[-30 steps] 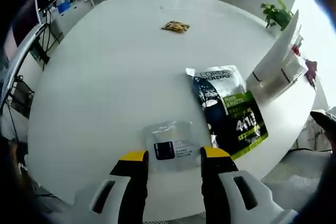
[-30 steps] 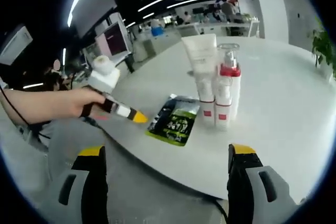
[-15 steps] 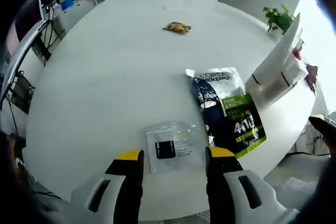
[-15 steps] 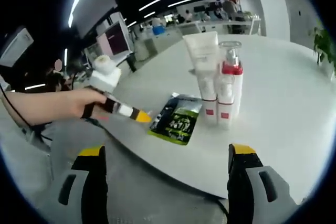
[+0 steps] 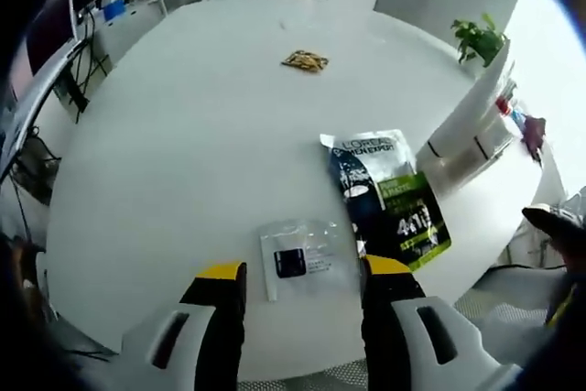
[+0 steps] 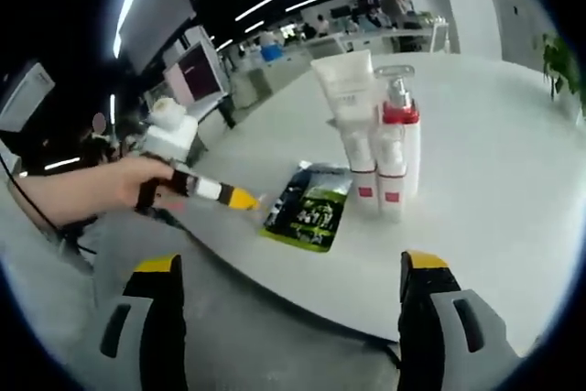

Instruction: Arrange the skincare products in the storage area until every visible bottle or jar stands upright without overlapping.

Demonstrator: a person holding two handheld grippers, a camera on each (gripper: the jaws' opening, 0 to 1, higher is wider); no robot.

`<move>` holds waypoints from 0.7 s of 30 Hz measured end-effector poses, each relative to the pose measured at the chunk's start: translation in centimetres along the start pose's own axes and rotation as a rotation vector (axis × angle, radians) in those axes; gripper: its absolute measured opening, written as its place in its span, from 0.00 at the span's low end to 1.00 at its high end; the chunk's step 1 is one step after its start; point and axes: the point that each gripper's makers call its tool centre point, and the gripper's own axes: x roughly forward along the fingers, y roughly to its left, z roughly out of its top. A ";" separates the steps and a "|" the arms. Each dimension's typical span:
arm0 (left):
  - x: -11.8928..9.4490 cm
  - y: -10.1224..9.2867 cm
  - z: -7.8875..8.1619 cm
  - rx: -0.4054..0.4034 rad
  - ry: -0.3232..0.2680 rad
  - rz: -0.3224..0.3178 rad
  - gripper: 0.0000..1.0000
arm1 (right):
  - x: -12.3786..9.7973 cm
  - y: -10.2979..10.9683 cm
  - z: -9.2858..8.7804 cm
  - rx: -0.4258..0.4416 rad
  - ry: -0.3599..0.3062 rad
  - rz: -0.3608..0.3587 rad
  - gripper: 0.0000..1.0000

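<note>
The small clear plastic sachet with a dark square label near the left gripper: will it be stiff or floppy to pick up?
The small clear plastic sachet is probably floppy and light, since it lies flat on the white table. Its glossy film may slip.

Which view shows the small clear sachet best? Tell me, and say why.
The left gripper view: the clear sachet lies flat on the white table, just beyond the open left gripper, beside the dark green pouch. In the right gripper view, I cannot pick it out near the pouch.
</note>
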 end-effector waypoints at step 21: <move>-3.5 -1.0 1.7 0.051 -0.114 -0.087 0.69 | -0.1 0.0 0.0 -0.020 -0.010 -0.018 0.98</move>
